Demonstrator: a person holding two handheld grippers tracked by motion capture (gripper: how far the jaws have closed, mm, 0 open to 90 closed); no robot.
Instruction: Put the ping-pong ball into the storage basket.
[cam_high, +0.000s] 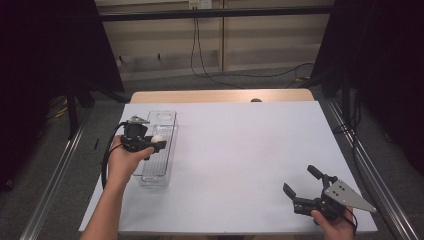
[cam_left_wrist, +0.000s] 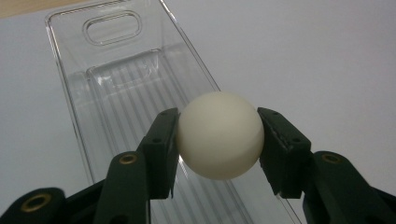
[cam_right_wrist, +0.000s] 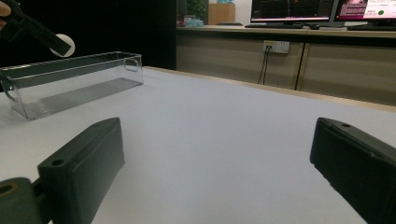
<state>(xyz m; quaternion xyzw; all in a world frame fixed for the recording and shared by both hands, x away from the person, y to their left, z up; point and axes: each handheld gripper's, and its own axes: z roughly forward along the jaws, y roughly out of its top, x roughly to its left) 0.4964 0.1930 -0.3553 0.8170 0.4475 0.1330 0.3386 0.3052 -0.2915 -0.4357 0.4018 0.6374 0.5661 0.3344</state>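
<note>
I keep the left gripper (cam_left_wrist: 219, 140) clenched on the ball (cam_left_wrist: 219, 135) above the tray (cam_left_wrist: 70, 88), ready to drop; the right gripper (cam_right_wrist: 217, 154) idles released, well away.

- The ball (cam_left_wrist: 219, 135) is creamy white, with no marks on it.
- The tray (cam_left_wrist: 116, 88) is see-through, with thin stripes along its bottom.
- The left gripper (cam_left_wrist: 218, 140) has black jaws with little gold rings.
- The right gripper (cam_high: 301, 183) is black with a grey plate on top.
- The table (cam_high: 240, 150) is plain white, with a light wood edge at the back.
</note>
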